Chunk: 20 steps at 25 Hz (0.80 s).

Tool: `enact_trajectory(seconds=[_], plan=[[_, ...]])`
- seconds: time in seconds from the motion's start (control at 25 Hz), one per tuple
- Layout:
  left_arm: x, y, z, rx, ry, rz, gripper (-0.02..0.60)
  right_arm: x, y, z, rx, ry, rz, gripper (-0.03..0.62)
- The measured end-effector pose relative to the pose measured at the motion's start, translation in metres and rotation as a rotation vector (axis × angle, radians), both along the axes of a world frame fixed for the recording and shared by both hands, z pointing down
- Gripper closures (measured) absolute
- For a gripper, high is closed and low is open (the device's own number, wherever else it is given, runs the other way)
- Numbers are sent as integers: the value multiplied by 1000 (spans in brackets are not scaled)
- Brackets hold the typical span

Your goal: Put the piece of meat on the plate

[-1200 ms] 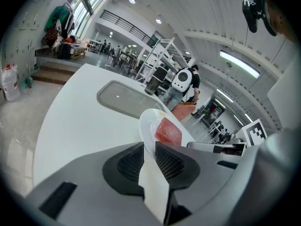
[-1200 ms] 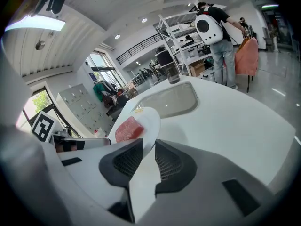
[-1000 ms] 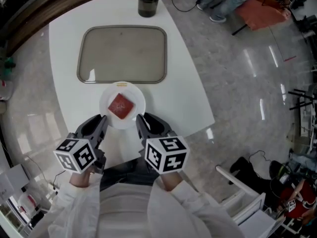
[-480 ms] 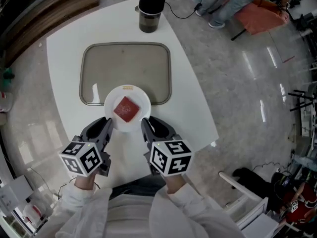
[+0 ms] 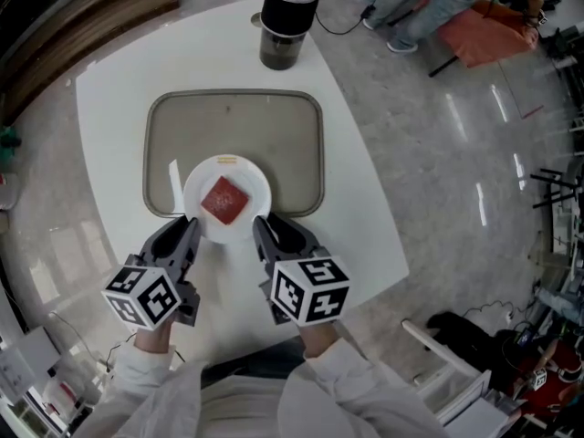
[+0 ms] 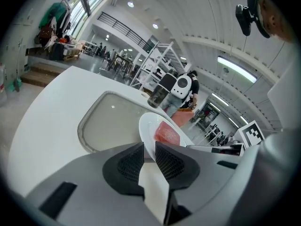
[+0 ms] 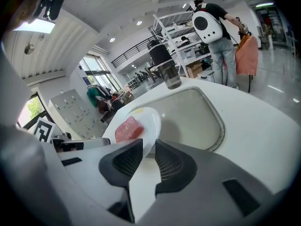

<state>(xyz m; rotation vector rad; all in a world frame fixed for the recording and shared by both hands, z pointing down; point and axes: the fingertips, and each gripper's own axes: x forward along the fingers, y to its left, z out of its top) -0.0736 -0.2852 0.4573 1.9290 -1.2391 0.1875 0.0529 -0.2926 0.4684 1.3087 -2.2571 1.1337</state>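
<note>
A square red piece of meat (image 5: pixel 224 199) lies on a small white plate (image 5: pixel 248 177). The plate hangs over the near edge of a grey tray (image 5: pixel 237 121). My left gripper (image 5: pixel 190 231) is shut on the plate's near left rim, my right gripper (image 5: pixel 262 227) on its near right rim. In the left gripper view the plate (image 6: pixel 146 126) runs between the pads of the left gripper (image 6: pixel 149 155), the meat (image 6: pixel 167 133) beyond. In the right gripper view the right gripper (image 7: pixel 149 155) pinches the plate (image 7: pixel 149 119) the same way, beside the meat (image 7: pixel 128 128).
The tray lies on a white table (image 5: pixel 360 199) whose edge falls off at the right to a glossy floor. A black-lidded jar (image 5: pixel 286 21) stands at the table's far edge behind the tray. Shelves and a person with a white backpack (image 7: pixel 209 25) are far off.
Both grippers have carried the plate with the meat away from me, from the bare table near its front edge to over the tray's near rim.
</note>
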Motion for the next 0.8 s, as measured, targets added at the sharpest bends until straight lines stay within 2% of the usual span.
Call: enact_trajectory(seconds=[0.52,0.8], plan=[[6,-57,1,62,-61,23,502,6,-53,5,23,8,18,505],[1,-78,8,67,-89,27,502,0,-76,13,6,20,11,505]])
